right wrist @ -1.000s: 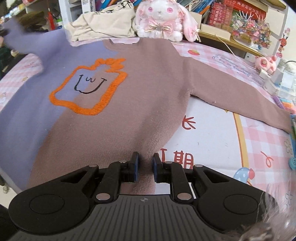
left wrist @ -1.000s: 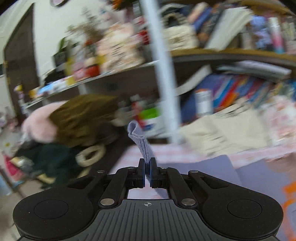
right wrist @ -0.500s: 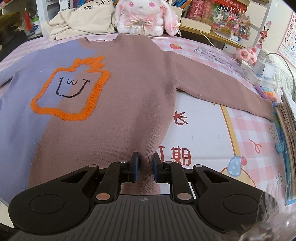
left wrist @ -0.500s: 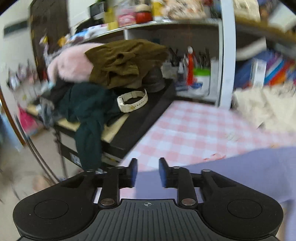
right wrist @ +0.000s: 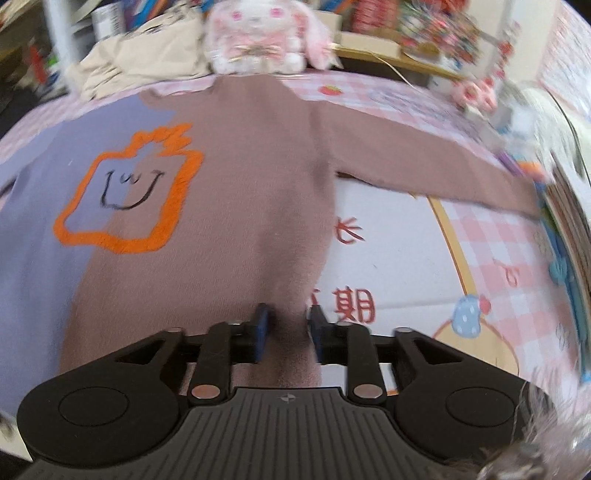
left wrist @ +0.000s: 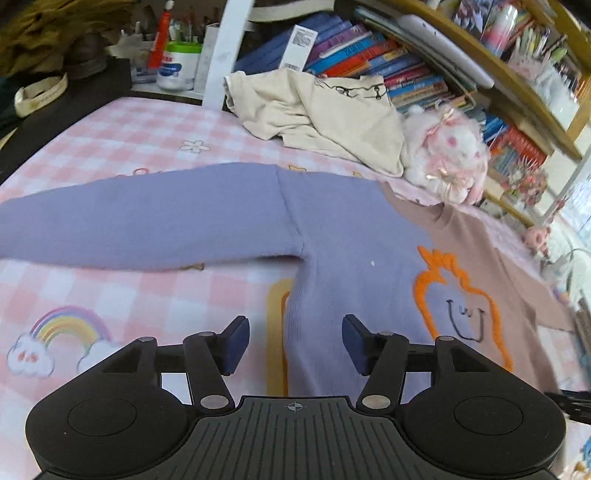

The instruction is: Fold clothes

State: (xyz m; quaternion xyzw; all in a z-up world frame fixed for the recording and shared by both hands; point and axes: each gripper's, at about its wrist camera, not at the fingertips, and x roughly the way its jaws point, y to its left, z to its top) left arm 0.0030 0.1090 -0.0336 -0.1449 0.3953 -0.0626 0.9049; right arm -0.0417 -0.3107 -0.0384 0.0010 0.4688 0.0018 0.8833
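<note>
A sweater, half lavender (left wrist: 343, 236) and half brown (right wrist: 258, 177), lies flat on the pink checked table cover with an orange-outlined smiley on its chest (right wrist: 125, 195). Its lavender sleeve (left wrist: 140, 218) stretches out to the left, its brown sleeve (right wrist: 424, 162) to the right. My left gripper (left wrist: 293, 345) is open and empty above the lavender side edge near the hem. My right gripper (right wrist: 286, 334) is open over the brown hem edge, with cloth showing between the jaws but not pinched.
A cream garment (left wrist: 314, 110) lies crumpled at the back of the table beside a pink plush rabbit (right wrist: 266, 33). Shelves of books (left wrist: 369, 59) stand behind. Notebooks and small items (right wrist: 565, 229) line the right edge. A dark side table (left wrist: 55, 96) stands at the left.
My left gripper let go of the lavender sleeve cuff, which now lies flat, then opened wide and swung back toward the sweater body. My right gripper moved slightly forward, staying open.
</note>
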